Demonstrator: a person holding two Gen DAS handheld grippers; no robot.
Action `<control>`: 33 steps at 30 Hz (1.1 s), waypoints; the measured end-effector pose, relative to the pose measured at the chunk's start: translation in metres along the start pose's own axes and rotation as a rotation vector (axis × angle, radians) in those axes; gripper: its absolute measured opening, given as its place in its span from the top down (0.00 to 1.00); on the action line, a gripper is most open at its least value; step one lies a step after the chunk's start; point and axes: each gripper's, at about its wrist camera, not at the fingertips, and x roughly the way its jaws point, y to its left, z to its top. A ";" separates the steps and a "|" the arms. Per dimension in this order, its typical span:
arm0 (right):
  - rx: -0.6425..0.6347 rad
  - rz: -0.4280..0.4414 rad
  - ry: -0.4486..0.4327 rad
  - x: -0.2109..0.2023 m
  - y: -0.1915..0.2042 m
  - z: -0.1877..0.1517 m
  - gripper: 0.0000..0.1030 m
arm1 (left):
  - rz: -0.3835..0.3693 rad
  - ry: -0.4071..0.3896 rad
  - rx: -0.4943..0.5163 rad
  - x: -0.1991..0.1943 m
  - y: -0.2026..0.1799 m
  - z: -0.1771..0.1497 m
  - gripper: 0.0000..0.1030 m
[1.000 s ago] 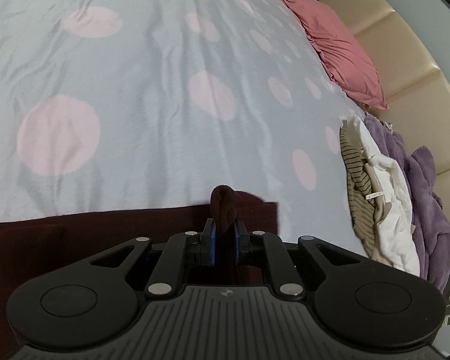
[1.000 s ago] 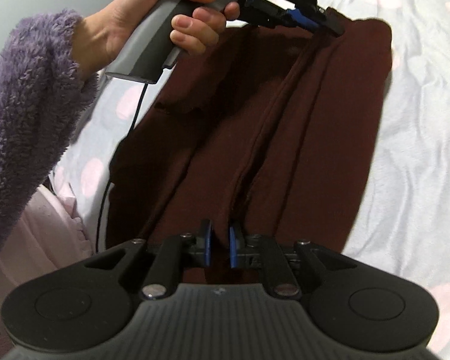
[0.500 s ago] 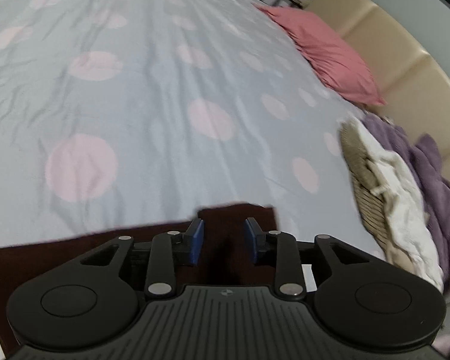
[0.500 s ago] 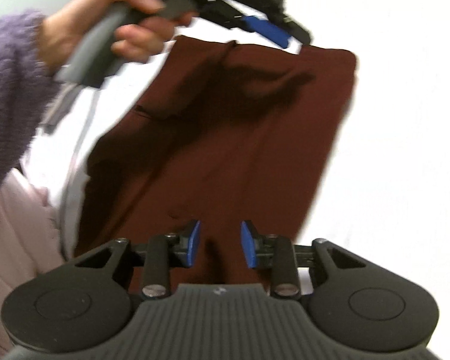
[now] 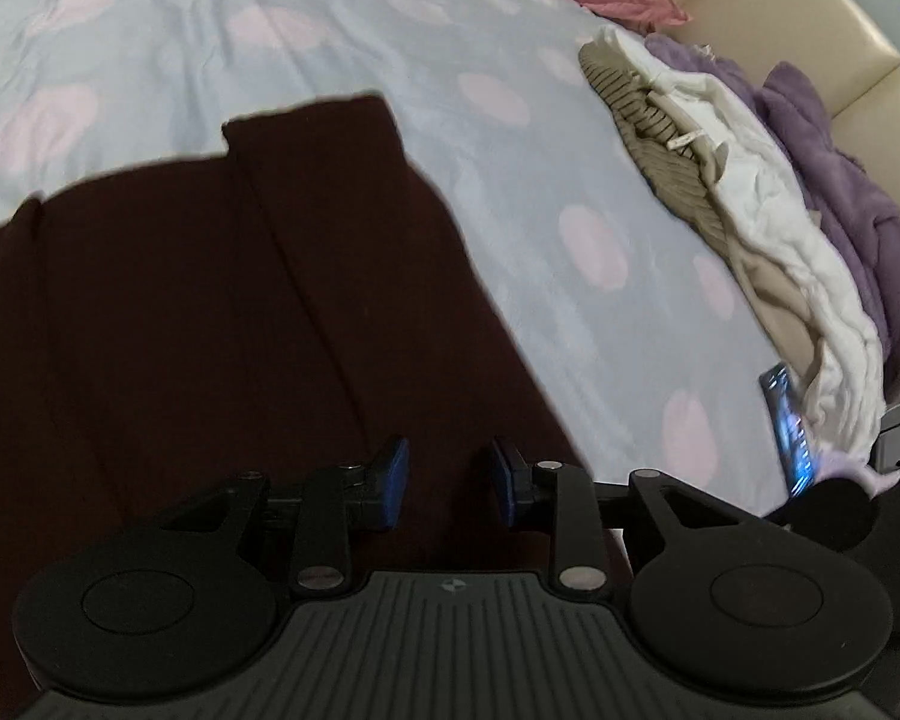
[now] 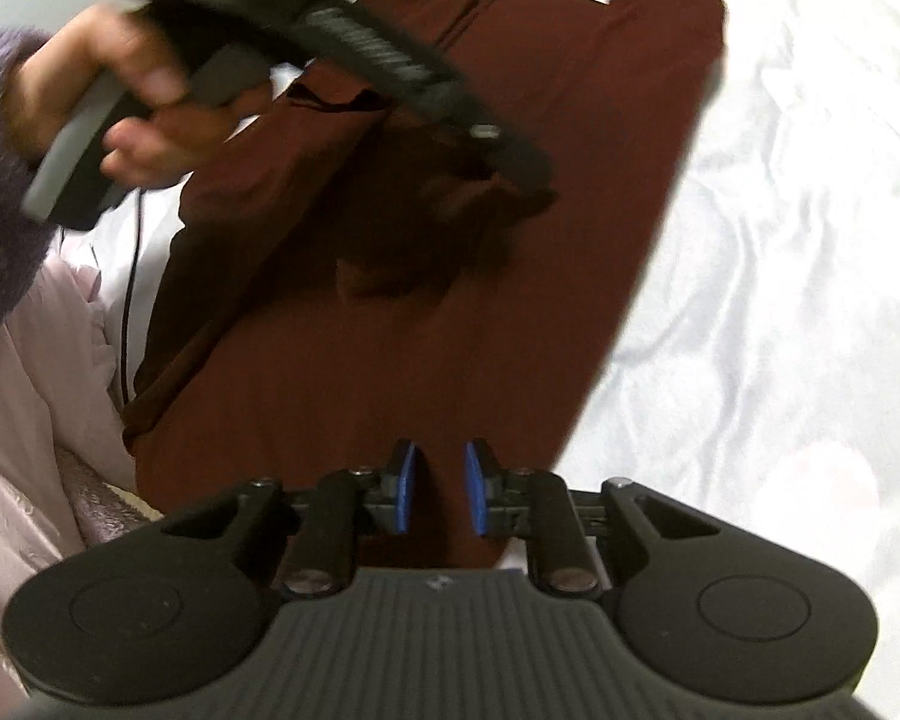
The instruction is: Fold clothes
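Garment (image 6: 450, 276), maroon, lies flat on the bed (image 5: 330, 60) beneath both grippers; left gripper (image 5: 449, 483) hangs empty, jaws apart; right gripper (image 6: 439, 483) tilts down, narrow jaws closing on nothing

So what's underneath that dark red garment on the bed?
The dark red garment lies flat on the pale blue bedsheet with pink dots, which shows all around its far edges. Whatever lies directly beneath the cloth is covered and cannot be seen.
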 end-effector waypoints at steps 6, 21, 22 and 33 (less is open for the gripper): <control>-0.021 -0.008 0.000 -0.013 -0.004 -0.017 0.78 | 0.031 -0.019 0.034 -0.031 -0.017 -0.033 0.74; -0.025 -0.040 -0.116 -0.038 0.036 -0.027 0.73 | 0.153 -0.113 -0.012 -0.099 -0.032 -0.091 0.74; -0.036 -0.038 -0.132 -0.038 0.045 -0.026 0.73 | 0.169 -0.143 -0.033 -0.112 -0.026 -0.093 0.73; -0.097 -0.022 -0.180 0.009 0.136 -0.004 0.62 | 0.330 -0.188 -0.140 -0.180 0.042 -0.109 0.71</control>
